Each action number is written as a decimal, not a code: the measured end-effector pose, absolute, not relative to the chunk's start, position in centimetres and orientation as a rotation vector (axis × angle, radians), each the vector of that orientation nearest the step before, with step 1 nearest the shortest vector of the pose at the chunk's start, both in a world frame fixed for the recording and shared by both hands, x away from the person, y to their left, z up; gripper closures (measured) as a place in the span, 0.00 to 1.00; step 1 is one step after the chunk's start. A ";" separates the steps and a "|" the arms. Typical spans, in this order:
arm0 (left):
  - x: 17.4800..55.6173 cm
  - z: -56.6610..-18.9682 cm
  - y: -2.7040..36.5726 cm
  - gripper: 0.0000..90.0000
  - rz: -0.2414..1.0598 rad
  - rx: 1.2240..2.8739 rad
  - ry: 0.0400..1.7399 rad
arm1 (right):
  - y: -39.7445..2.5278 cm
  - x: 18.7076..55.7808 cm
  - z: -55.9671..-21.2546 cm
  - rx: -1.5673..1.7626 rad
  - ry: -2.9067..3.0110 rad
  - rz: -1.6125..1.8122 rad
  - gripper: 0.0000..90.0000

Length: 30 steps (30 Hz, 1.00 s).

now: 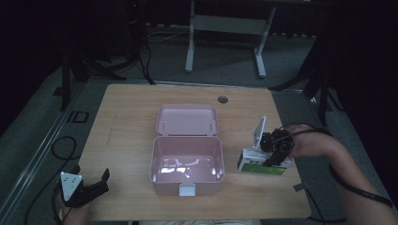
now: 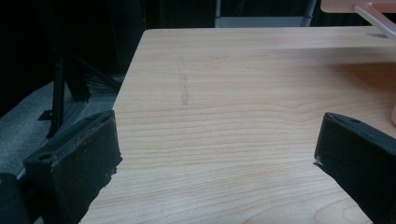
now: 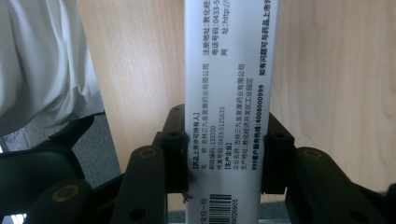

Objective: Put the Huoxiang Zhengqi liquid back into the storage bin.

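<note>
The right gripper point(image 1: 276, 151) has its fingers point(image 3: 173, 154) clamped on the narrow sides of a small white and green carton point(image 1: 261, 165), which lies on the wooden surface point(image 1: 131, 117) just to the right of the pink box point(image 1: 187, 164), near the right edge. In the right gripper view the carton point(image 3: 229, 93) runs up between the two black fingers, printed side toward the camera, with a barcode at its near end. The grip looks to sit toward one end of the carton, so my worry is that if it is lifted it could swing or pivot in the pads, and thin card squeezed on its narrow sides may buckle or slip out. If the carton is meant for the box, it could also catch the near right rim on the way over, since the two sit close together. The pink box stands open in the middle of the surface, its lid point(image 1: 187, 119) folded back flat behind it and a white latch point(image 1: 187, 189) on the front wall; I can see nothing inside, only glare on the bottom. The left gripper point(image 1: 91, 187) waits at the near left corner, well apart from everything, its fingers point(image 2: 79, 168) spread wide with bare wood between them.
</note>
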<state>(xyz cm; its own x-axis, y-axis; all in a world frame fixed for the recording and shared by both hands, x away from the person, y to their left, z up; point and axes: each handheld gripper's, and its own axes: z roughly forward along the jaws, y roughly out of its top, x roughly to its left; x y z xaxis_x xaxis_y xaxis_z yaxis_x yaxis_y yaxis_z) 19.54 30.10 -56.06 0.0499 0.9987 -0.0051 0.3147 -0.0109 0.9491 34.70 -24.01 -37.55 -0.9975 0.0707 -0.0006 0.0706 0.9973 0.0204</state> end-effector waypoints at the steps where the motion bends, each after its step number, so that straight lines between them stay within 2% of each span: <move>1: 19.5 -56.1 30.1 0.00 1.005 1.464 1.400 | -23.9 34.7 -37.1 0.113 3.132 0.028 0.69; 16: 19.5 -56.1 30.1 0.00 1.001 1.470 1.396 | -21.4 34.4 -32.0 0.086 3.107 0.078 0.69; 30: 19.5 -56.1 30.1 0.00 0.994 1.468 1.395 | -17.5 34.9 -30.5 0.017 3.110 0.114 0.69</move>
<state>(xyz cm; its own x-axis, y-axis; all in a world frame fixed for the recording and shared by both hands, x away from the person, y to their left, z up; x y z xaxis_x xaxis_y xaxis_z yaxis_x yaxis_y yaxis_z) 19.53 30.13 -56.05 0.0587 0.9982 -0.0103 0.3156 -0.0087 0.9489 34.89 -17.48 -30.48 -0.9995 0.0117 -0.0289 0.0096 0.9973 0.0734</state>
